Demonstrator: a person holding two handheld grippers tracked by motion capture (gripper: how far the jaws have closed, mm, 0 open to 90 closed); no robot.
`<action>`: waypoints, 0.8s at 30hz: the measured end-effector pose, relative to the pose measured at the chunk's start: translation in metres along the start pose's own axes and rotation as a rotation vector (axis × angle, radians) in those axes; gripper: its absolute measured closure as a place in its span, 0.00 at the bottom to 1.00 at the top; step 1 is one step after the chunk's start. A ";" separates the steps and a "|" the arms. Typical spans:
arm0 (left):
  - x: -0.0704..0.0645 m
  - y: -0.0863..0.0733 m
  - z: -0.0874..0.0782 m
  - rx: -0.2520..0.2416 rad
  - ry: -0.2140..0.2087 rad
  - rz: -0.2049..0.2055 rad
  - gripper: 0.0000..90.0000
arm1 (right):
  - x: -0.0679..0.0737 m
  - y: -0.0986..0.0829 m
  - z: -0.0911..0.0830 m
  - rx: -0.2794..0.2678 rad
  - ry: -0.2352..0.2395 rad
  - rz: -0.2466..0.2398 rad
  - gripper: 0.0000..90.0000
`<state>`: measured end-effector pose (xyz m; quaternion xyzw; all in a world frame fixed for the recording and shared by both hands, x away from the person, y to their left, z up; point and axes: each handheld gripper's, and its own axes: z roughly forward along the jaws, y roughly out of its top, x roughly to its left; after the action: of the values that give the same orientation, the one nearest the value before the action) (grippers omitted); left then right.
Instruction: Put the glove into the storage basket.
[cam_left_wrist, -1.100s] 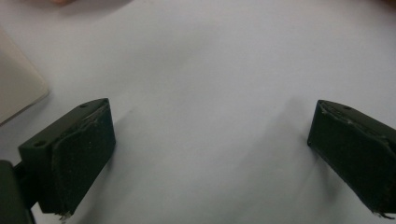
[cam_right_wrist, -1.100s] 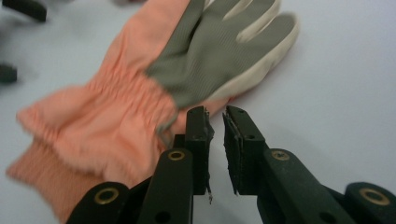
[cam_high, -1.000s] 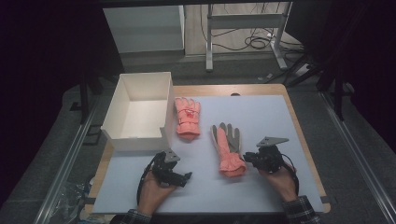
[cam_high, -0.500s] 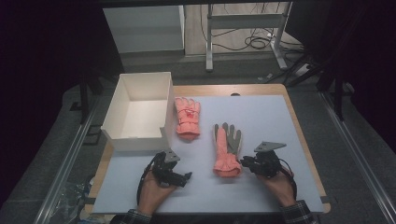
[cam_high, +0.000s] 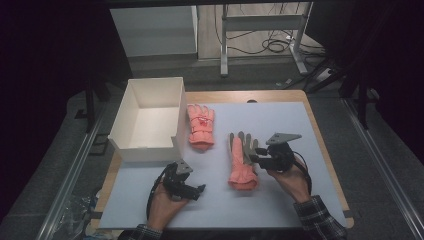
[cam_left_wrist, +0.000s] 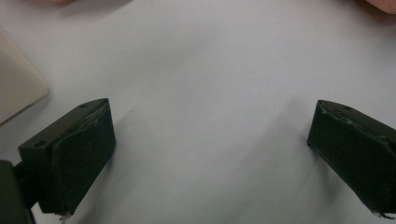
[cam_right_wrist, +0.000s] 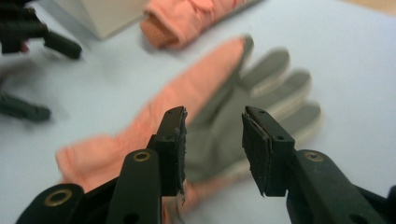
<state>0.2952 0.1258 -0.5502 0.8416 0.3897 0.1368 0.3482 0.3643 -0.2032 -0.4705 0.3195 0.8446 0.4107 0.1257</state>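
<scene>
The right gripper (cam_high: 256, 158) hovers at the palm of a pink glove with a grey palm (cam_high: 241, 162), its jaws parted a little and closed on nothing. In the right gripper view the two black jaws frame the grey palm of that glove (cam_right_wrist: 219, 126), with its fingers fanning toward two o'clock and its pink cuff trailing toward eight o'clock. The glove lies palm up near the middle of the pale blue mat (cam_high: 300, 125), cuff toward the person.

The left gripper (cam_high: 197, 190) rests low on the mat at seven o'clock from the glove, jaws spread wide and empty. In the left gripper view bare mat lies between its jaws, and a corner of the white box (cam_left_wrist: 18, 88) sits at ten o'clock.

A second pink glove (cam_high: 201, 124) lies back up at eleven o'clock from the first, just beside the right wall of the open white box (cam_high: 150, 112). The box appears empty.

Judged from the scene, the work looks barely begun. Neither glove is gripped and both lie flat on the mat, so the grasp, the lift and wherever the gloves are bound all remain ahead.

The right hand (cam_high: 287, 175) comes in from five o'clock, wrist raised, gripper pointing left across the glove. The left hand (cam_high: 167, 200) lies lower, its gripper aimed toward three o'clock.
</scene>
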 end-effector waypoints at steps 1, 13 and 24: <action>0.000 0.000 0.000 -0.001 0.001 0.000 0.01 | 0.000 0.006 0.002 -0.004 0.004 -0.007 0.66; 0.000 0.000 0.000 -0.001 0.000 0.003 0.01 | 0.008 0.071 0.046 0.004 0.057 -0.064 0.59; 0.000 0.000 0.000 0.001 0.001 0.008 0.01 | 0.014 0.108 0.102 0.051 0.067 -0.123 0.63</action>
<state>0.2951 0.1262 -0.5500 0.8433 0.3865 0.1381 0.3469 0.4488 -0.0818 -0.4512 0.2560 0.8766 0.3912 0.1143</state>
